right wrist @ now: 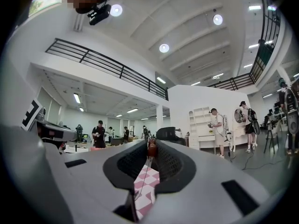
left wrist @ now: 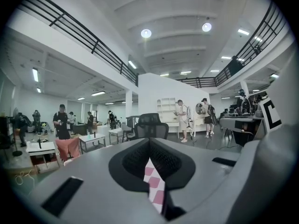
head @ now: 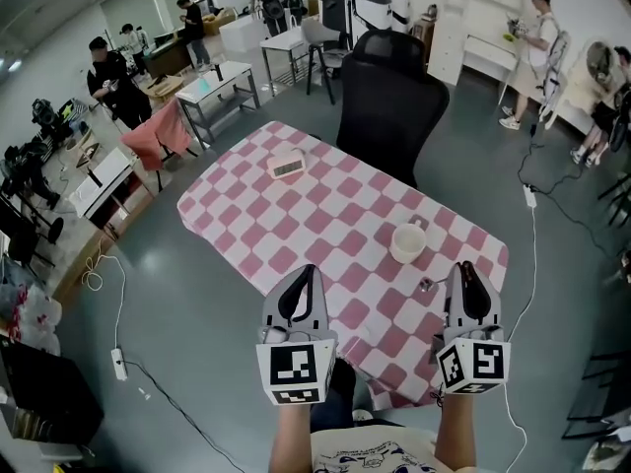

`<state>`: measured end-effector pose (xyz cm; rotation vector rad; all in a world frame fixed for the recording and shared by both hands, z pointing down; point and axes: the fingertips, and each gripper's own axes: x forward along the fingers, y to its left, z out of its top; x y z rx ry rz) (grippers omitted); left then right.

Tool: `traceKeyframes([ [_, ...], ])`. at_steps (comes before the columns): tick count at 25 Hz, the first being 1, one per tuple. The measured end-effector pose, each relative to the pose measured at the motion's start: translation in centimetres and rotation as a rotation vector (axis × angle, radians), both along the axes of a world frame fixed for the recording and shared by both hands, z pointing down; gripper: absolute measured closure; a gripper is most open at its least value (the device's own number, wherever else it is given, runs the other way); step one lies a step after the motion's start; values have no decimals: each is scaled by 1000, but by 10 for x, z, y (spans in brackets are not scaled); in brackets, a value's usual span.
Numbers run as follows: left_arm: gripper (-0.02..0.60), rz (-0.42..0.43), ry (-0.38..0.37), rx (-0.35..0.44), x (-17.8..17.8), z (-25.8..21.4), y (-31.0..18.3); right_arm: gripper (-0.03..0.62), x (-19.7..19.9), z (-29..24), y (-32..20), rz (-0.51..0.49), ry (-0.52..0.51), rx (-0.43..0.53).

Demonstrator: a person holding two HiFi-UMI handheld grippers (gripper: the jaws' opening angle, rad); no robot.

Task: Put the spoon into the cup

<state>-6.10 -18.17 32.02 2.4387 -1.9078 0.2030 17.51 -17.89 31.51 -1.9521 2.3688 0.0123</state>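
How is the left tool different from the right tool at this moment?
The left tool's jaws are together with nothing between them, while the right tool's jaws are closed on a thin spoon with a reddish-brown end. In the head view, the right tool is closer to the white cup, and the left tool is farther from it, to its left. Both point about level over the pink-checked tablecloth.

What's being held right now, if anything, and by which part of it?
The right gripper pinches the spoon at its jaw tips, on a reddish-brown part; which end that is cannot be told. The left gripper holds nothing.
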Motion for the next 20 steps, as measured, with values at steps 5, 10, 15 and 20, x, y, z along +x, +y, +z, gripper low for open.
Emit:
traceKeyframes([
  [5,568,50,1,-8,-10,0,-60,532,-14,0,-50,36,10,-10],
  [10,568,103,5,-14,-17,-1,-121,533,-25,1,-100,82,20,-20],
  [15,568,154,5,-22,-19,4,-171,531,-28,11,-140,131,24,-39],
  [20,568,201,8,-55,-15,21,-215,533,-25,29,-174,169,29,-76],
])
